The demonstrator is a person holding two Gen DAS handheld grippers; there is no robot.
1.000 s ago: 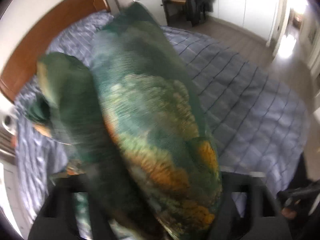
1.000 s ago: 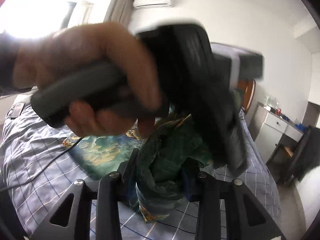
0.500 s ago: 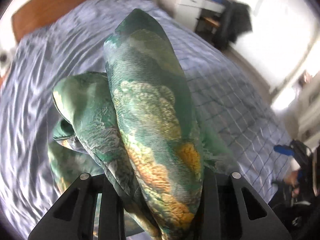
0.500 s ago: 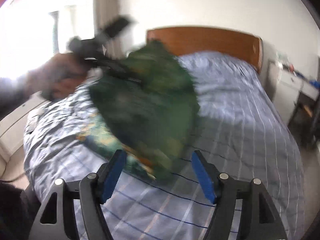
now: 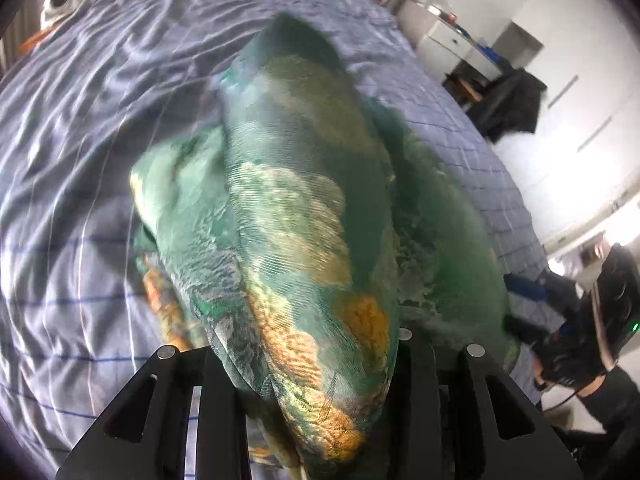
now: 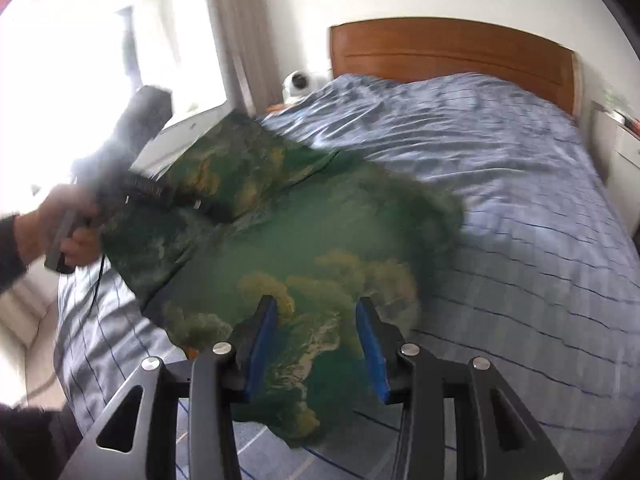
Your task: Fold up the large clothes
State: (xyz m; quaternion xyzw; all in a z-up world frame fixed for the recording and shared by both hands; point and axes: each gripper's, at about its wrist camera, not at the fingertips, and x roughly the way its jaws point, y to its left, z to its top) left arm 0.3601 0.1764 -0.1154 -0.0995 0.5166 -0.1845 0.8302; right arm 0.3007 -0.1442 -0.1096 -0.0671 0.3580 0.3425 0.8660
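**Green garment over the bed, left gripper clamped on a fold**

Fabric fills most of the left wrist view: a green garment (image 5: 304, 216) with orange and pale patches bulges up in a thick fold between the fingers of the left gripper (image 5: 316, 364), whose jaws are closed on it. More of the cloth spills down on either side onto the blue checked bedspread (image 5: 72, 152).

From the right wrist view, the garment (image 6: 288, 248) lies spread in a rumpled sheet across the near left part of the bed, one edge blurred. The left gripper (image 6: 180, 200) appears there at the left, held in the person's left hand (image 6: 64, 236), with cloth bunched at its tip. The right gripper (image 6: 320, 344) hangs just above the near end of the garment, its blue-padded jaws standing apart with nothing between them.

A wooden headboard (image 6: 448, 56) stands at the far end of the bed, and a small white camera (image 6: 298, 82) sits beside it near the curtain.
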